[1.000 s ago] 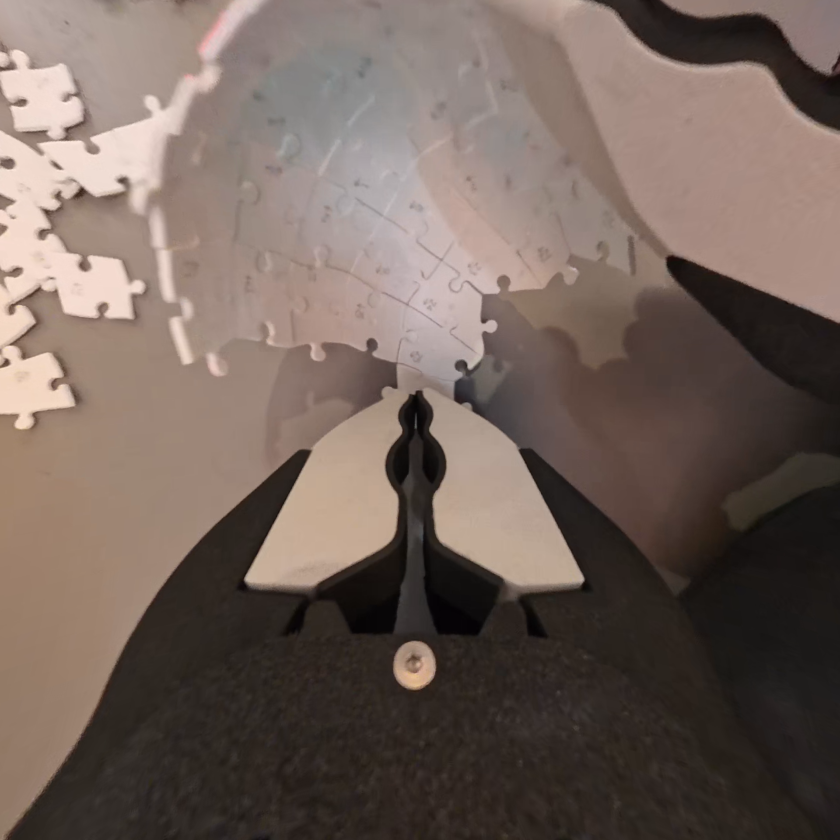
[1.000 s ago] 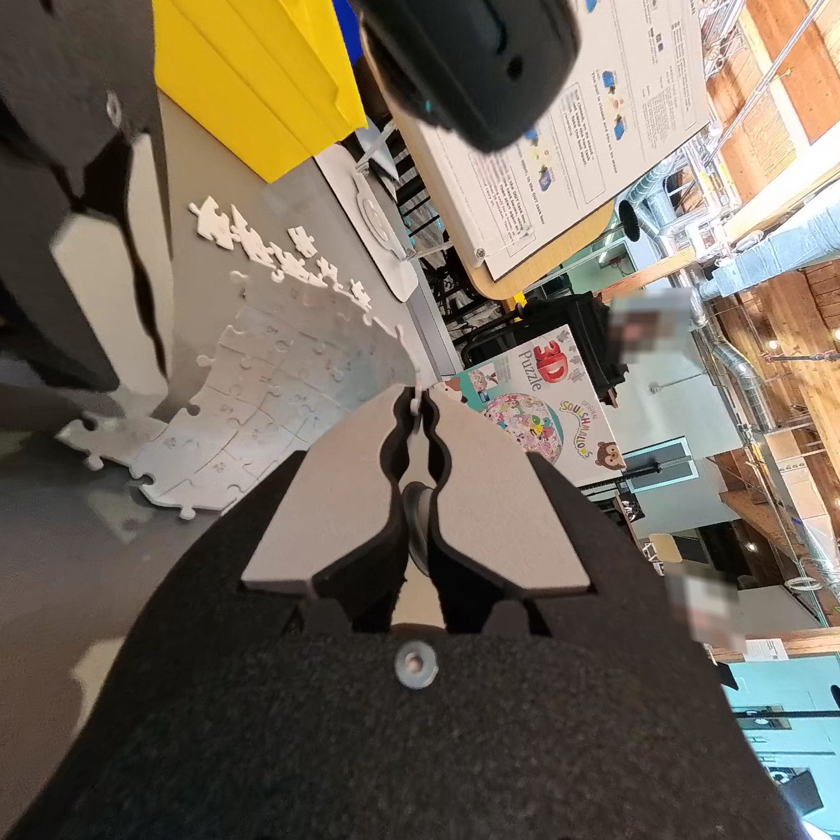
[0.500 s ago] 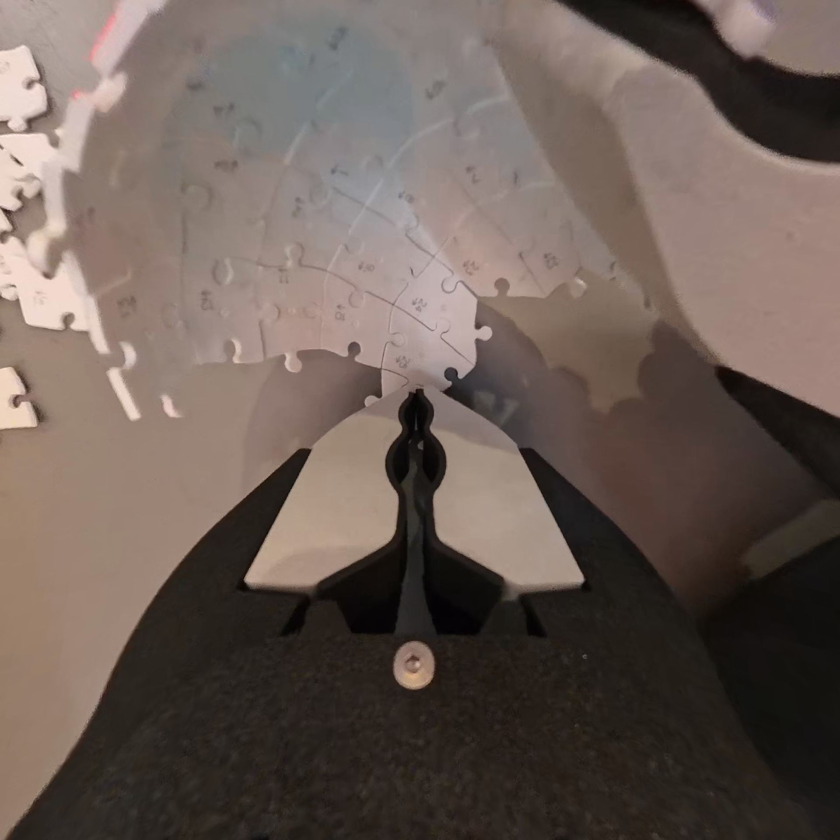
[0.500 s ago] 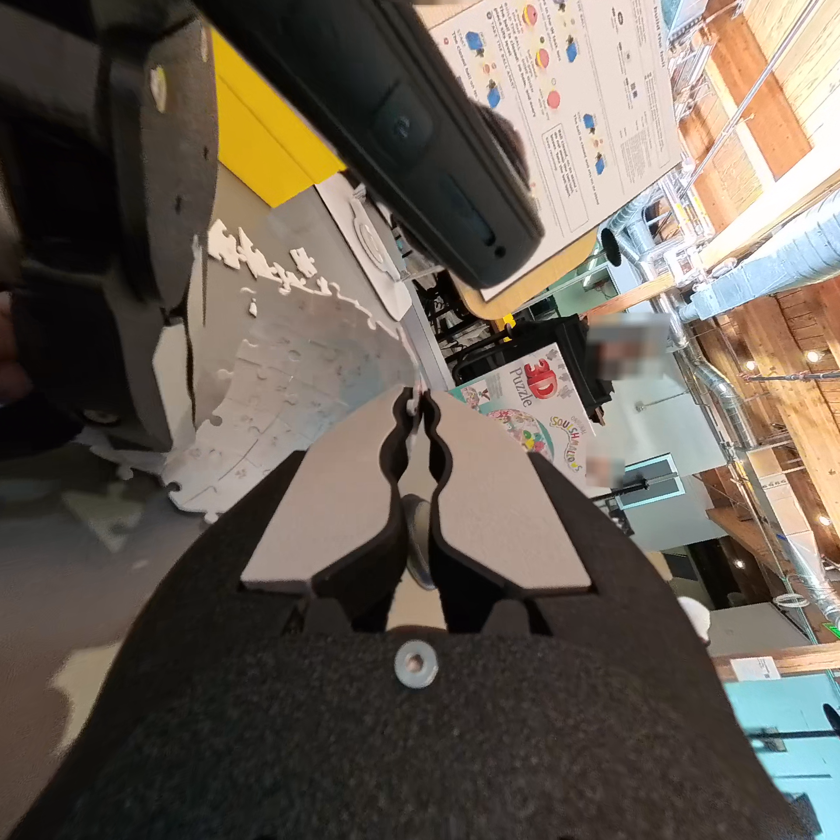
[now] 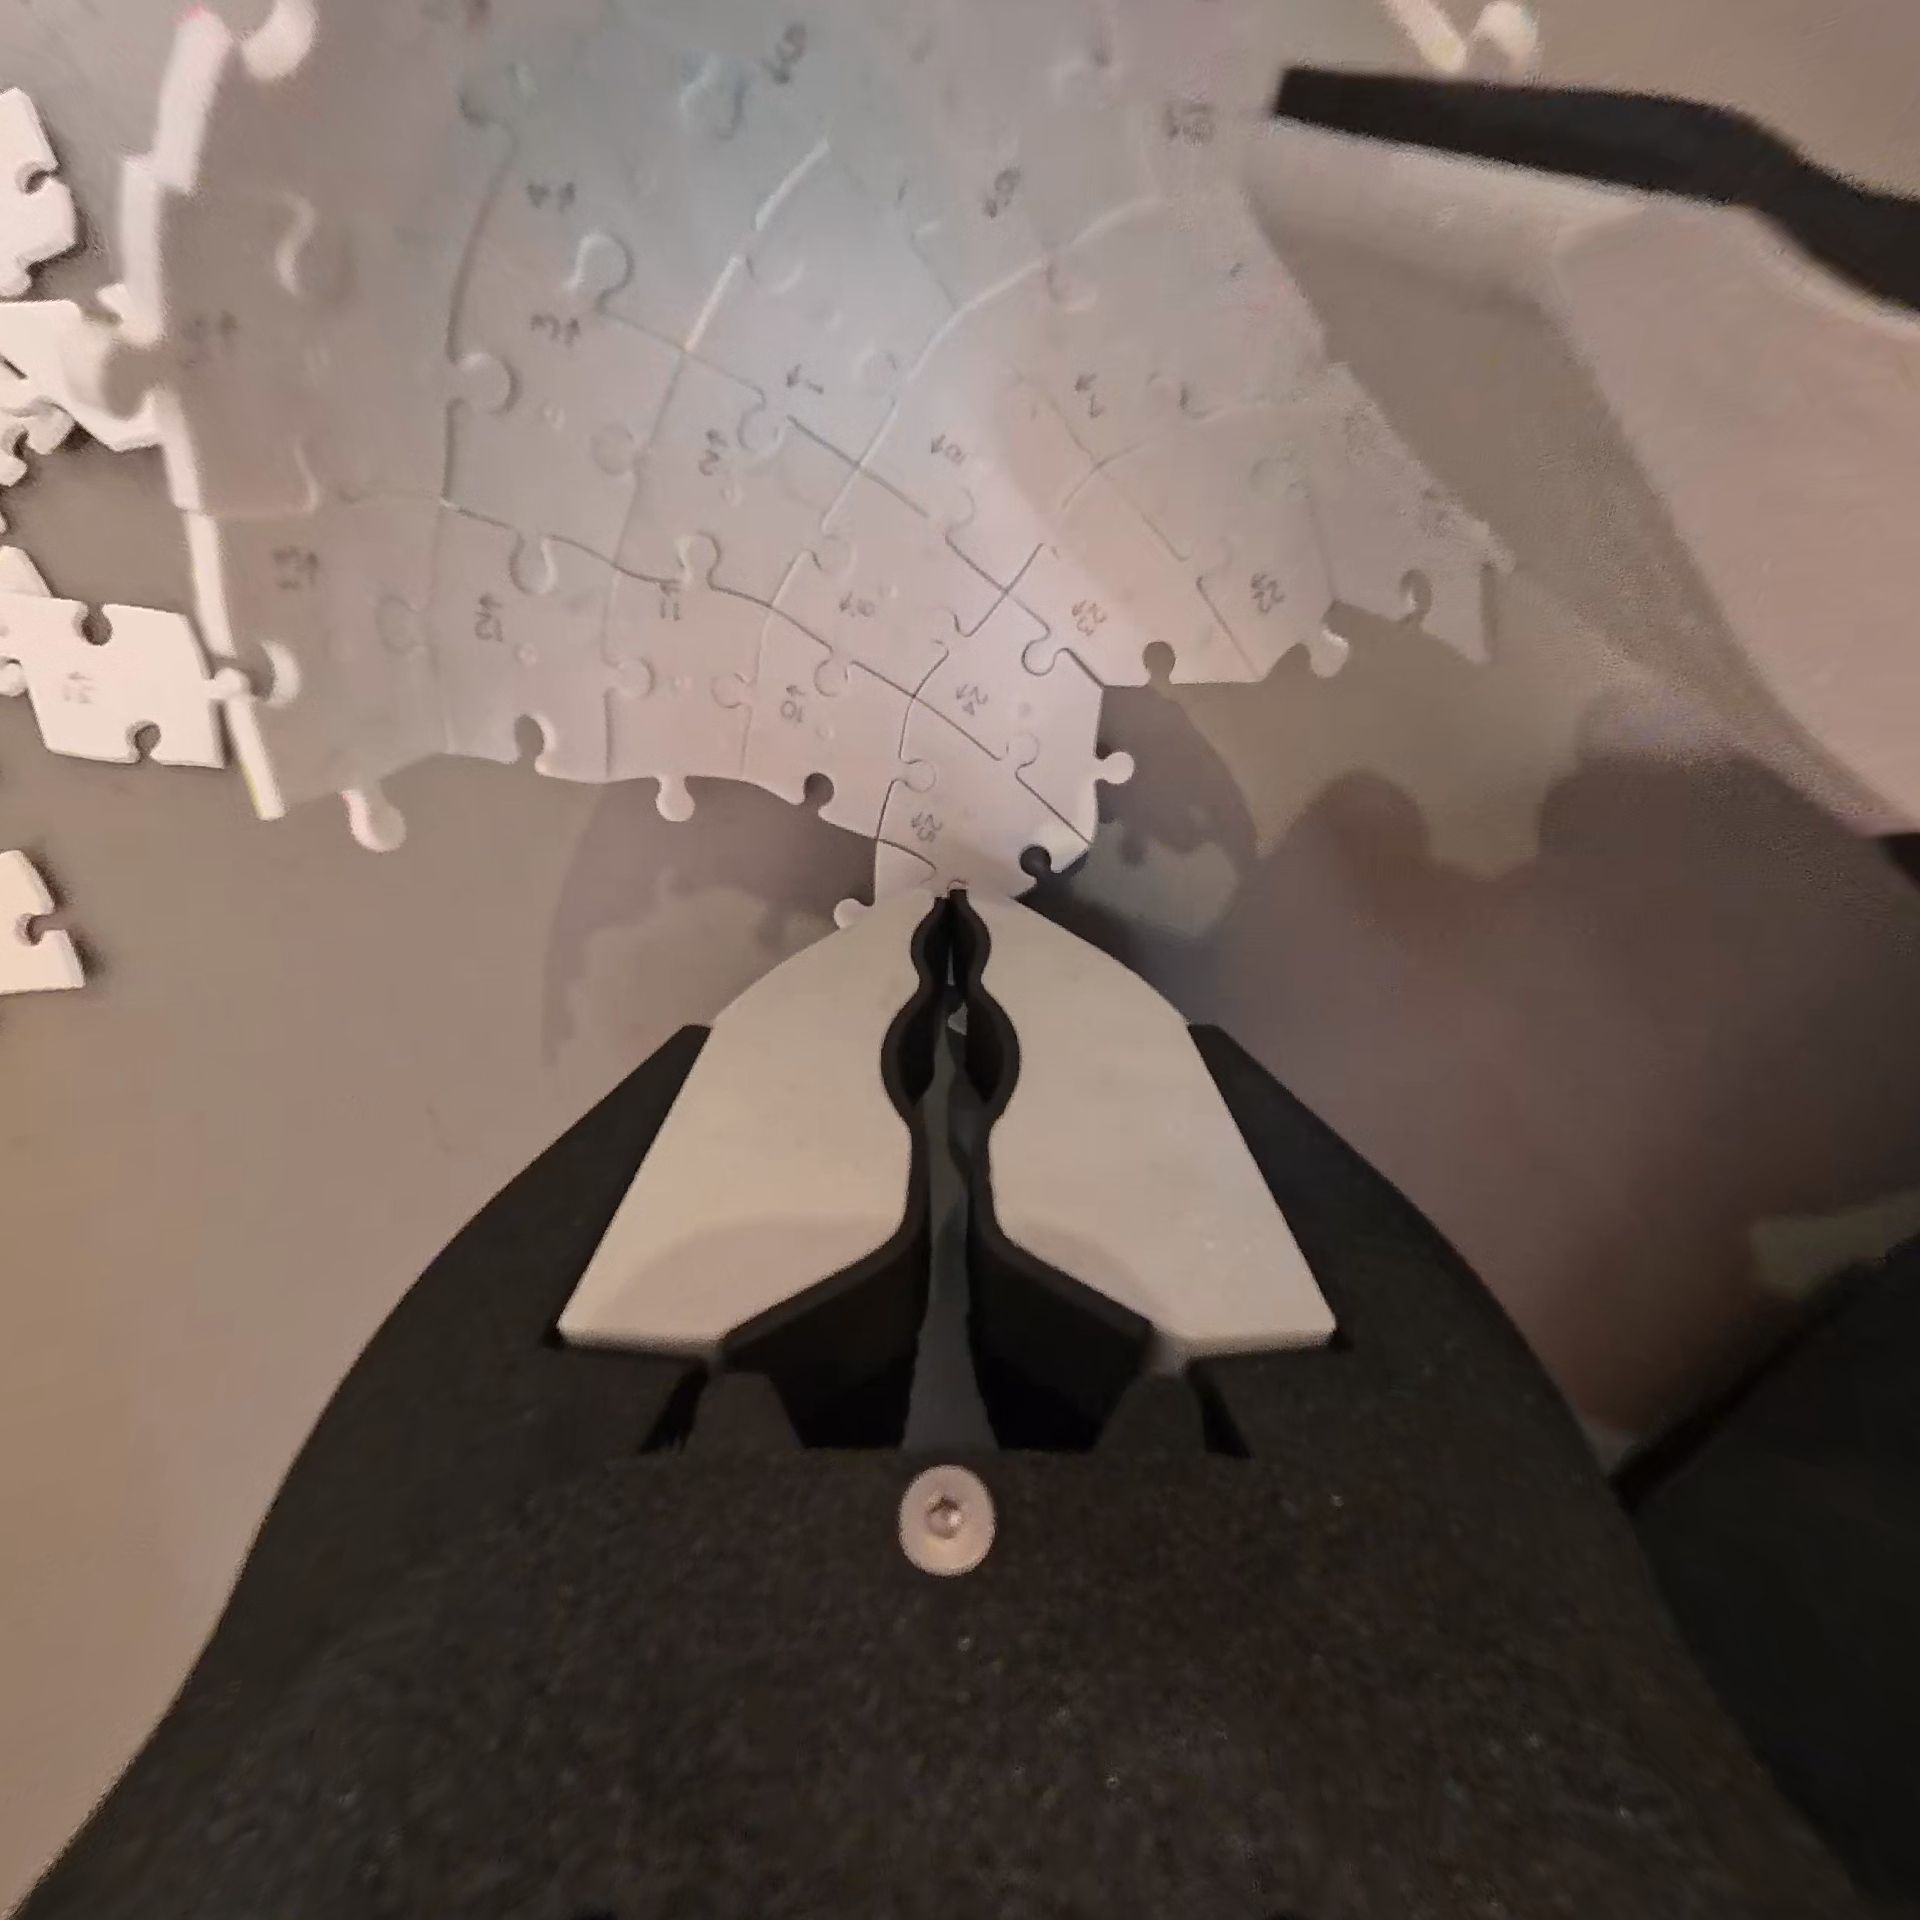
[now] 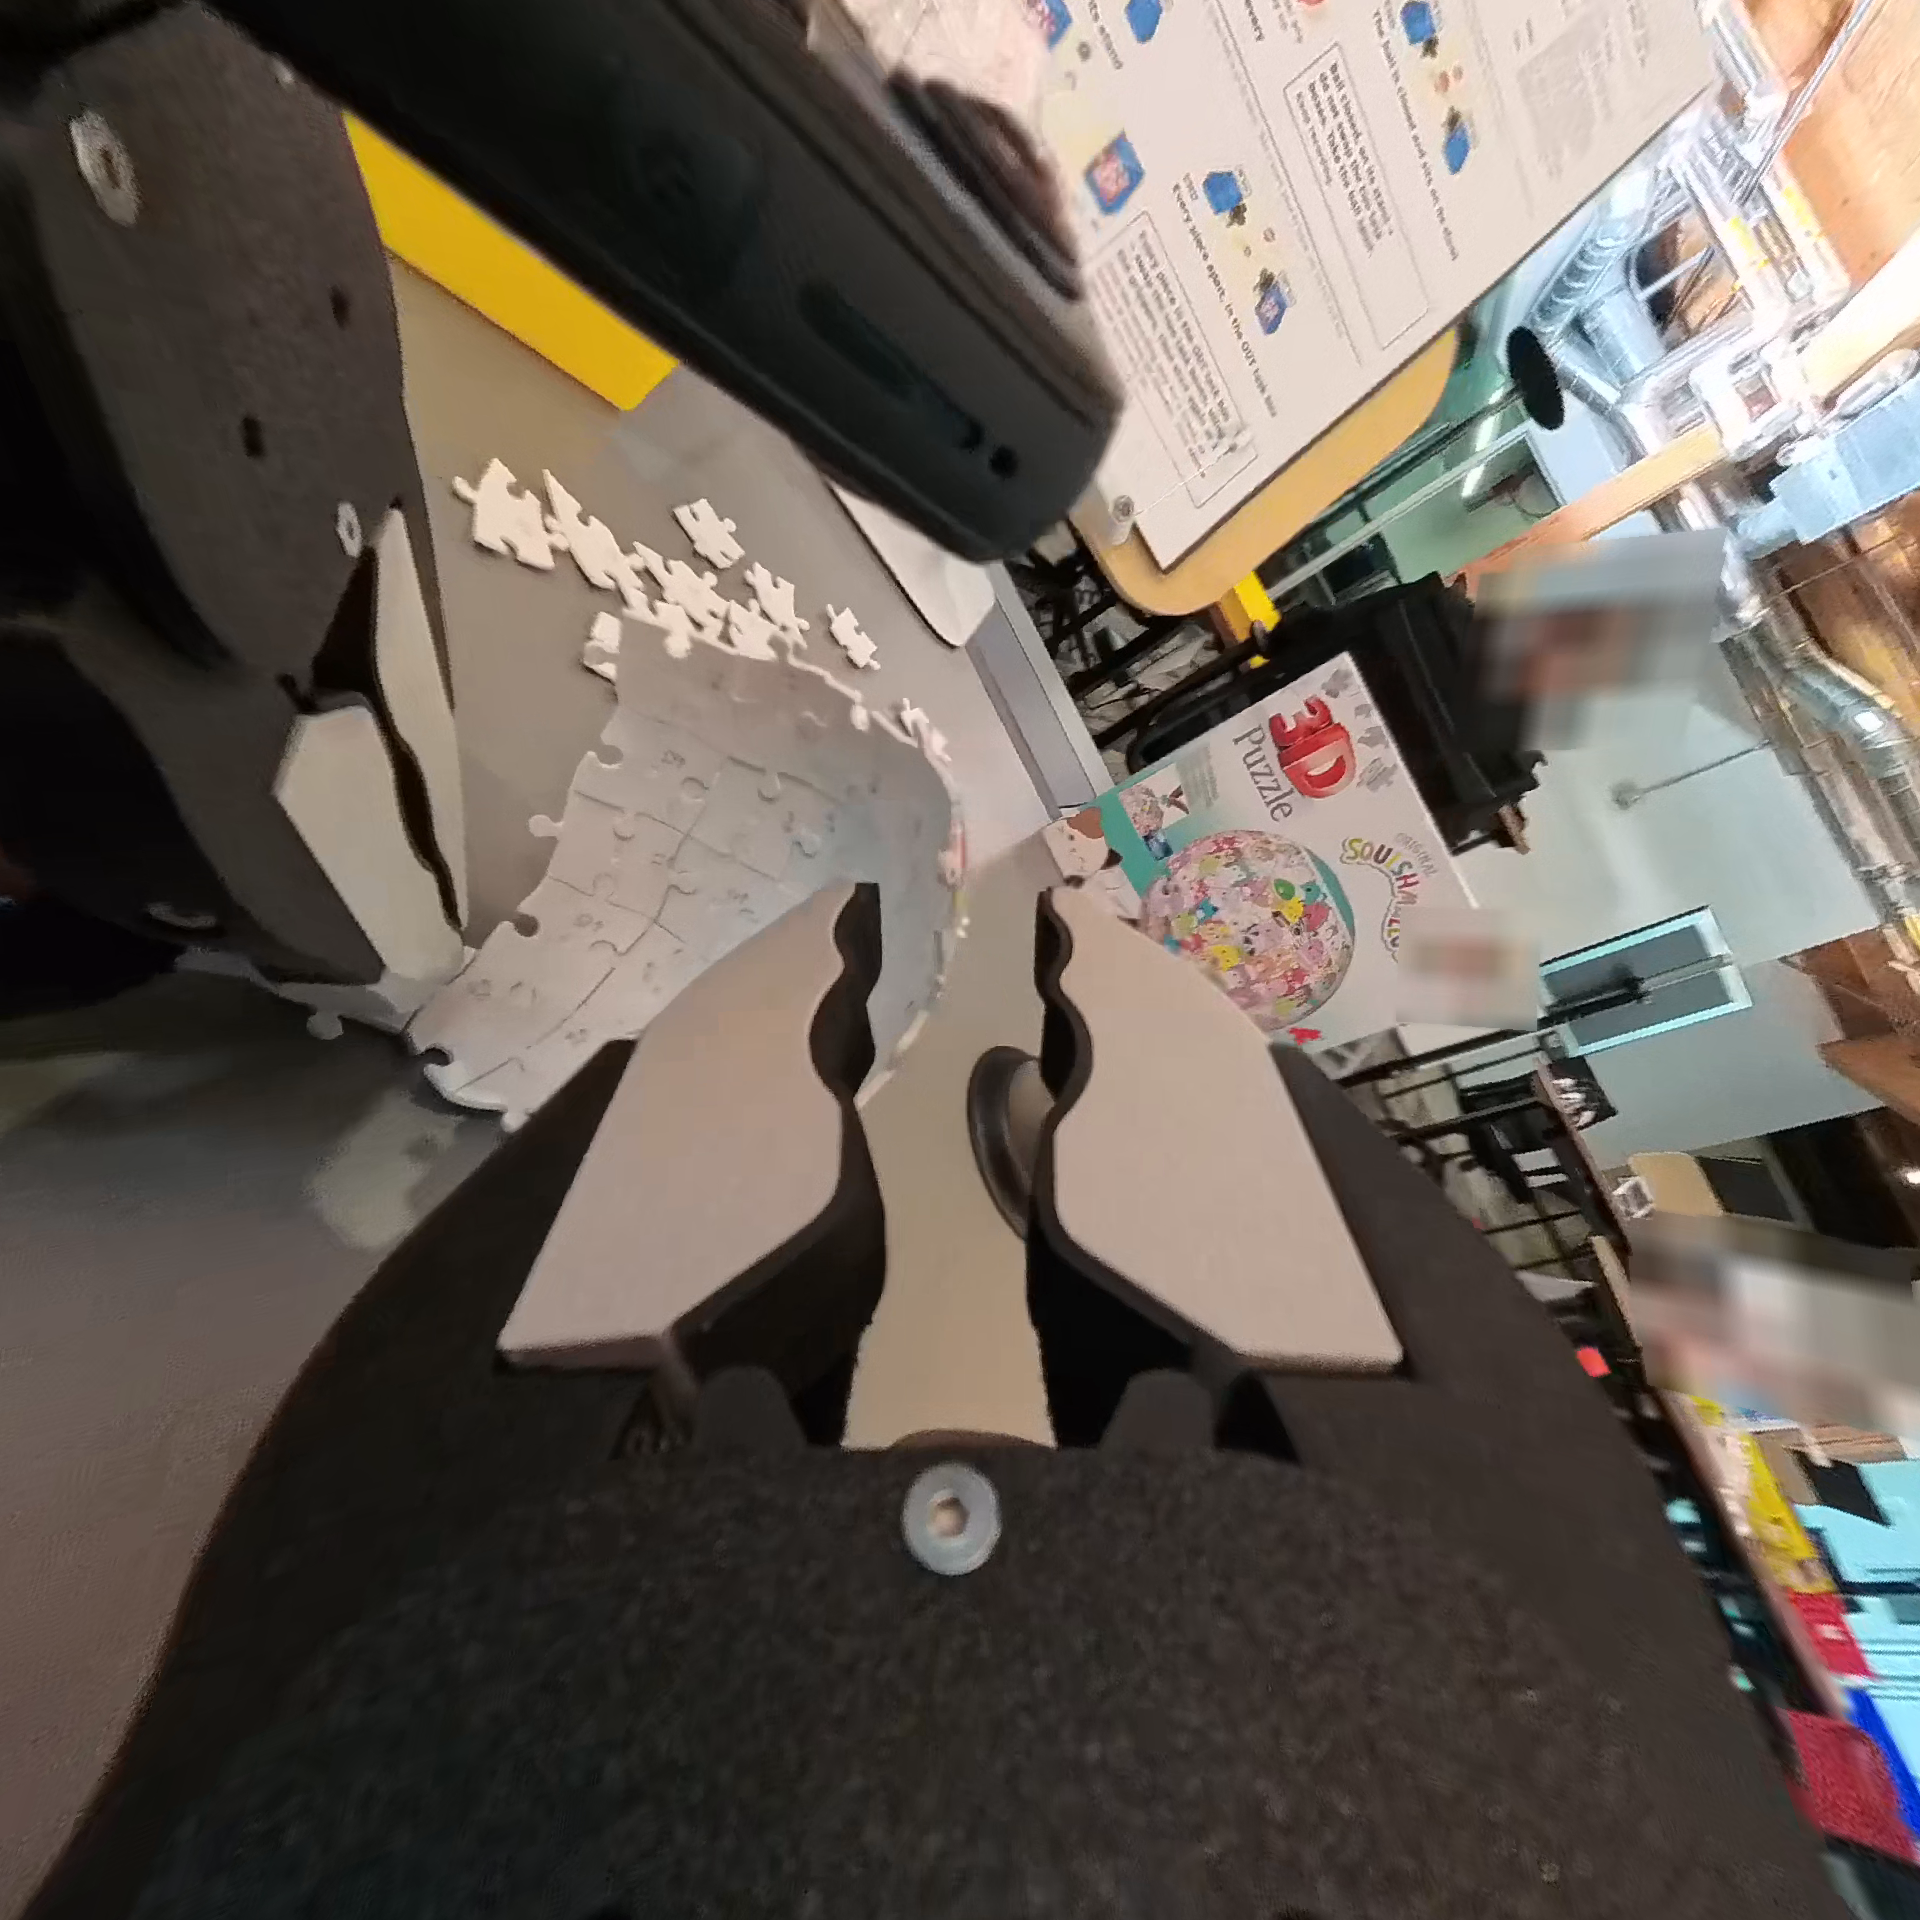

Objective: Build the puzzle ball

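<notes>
The partly built puzzle ball (image 5: pixel 831 468) is a curved shell of joined white pieces, its inside facing me. My left gripper (image 5: pixel 951 906) is shut on the shell's lower edge and holds it over the grey table (image 5: pixel 260 1143). In the right wrist view the shell (image 6: pixel 727 831) curves up between both grippers. My right gripper (image 6: pixel 956 909) is open and empty, with the shell's rim just beyond its left finger. The left gripper (image 6: pixel 442 935) shows there at the left, closed on the shell. A grey finger (image 5: pixel 1610 468) of the right gripper fills the upper right of the left wrist view.
Loose white pieces lie on the table at the left (image 5: pixel 125 686) and behind the shell (image 6: pixel 644 561). A yellow bin (image 6: pixel 499 281), a white mat (image 6: pixel 935 587), a poster board (image 6: pixel 1299 208) and the puzzle box (image 6: pixel 1278 862) stand beyond. A black disc (image 6: pixel 992 1132) sits between my right fingers. The gap from one gripper's tips to the other's is roughly 12 centimetres.
My right gripper has opened and let go of the shell's rim. The left gripper stays shut on the shell, which now sits nearer and larger in its view.
</notes>
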Action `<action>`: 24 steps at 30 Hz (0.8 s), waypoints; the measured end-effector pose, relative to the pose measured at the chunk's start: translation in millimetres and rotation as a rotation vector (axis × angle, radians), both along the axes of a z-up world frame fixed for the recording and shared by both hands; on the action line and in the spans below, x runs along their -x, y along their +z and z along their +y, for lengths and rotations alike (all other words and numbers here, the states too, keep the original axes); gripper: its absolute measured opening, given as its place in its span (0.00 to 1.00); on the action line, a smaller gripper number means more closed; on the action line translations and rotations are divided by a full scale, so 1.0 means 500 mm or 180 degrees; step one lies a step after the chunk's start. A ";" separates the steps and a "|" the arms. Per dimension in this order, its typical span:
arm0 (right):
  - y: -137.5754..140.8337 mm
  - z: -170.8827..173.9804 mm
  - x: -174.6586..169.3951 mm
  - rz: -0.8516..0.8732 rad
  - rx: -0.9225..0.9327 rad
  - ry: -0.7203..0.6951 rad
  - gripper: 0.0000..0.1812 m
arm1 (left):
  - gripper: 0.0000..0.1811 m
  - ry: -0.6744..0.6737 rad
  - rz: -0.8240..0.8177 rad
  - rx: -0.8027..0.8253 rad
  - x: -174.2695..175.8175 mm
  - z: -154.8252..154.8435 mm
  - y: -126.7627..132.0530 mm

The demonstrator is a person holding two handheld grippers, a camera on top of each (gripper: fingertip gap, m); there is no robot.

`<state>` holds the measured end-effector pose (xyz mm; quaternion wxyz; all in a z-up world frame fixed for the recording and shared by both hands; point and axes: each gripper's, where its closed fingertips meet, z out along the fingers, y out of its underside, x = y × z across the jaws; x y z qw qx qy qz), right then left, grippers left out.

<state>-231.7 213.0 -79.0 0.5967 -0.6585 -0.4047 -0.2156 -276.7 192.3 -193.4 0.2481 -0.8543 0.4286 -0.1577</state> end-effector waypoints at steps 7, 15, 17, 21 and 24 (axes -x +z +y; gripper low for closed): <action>-0.052 -0.005 -0.041 0.0730 0.0723 -0.0129 0.23 | 0.00 0.0021 -0.0023 0.0165 0.000 0.000 0.000; -0.078 0.012 -0.043 0.0815 0.0981 -0.0411 0.06 | 0.00 0.0136 -0.0007 0.0086 -0.005 0.004 0.000; -0.075 0.011 -0.041 0.0741 0.0904 -0.0461 0.05 | 0.00 0.0192 -0.0019 0.0114 -0.005 0.003 0.001; -0.064 0.007 -0.035 0.0682 0.0718 -0.0476 0.04 | 0.00 0.0234 -0.0078 0.0217 -0.008 -0.002 0.001; -0.061 0.005 -0.033 0.0653 0.0661 -0.0452 0.02 | 0.00 0.0258 -0.0033 0.0190 -0.004 0.002 -0.002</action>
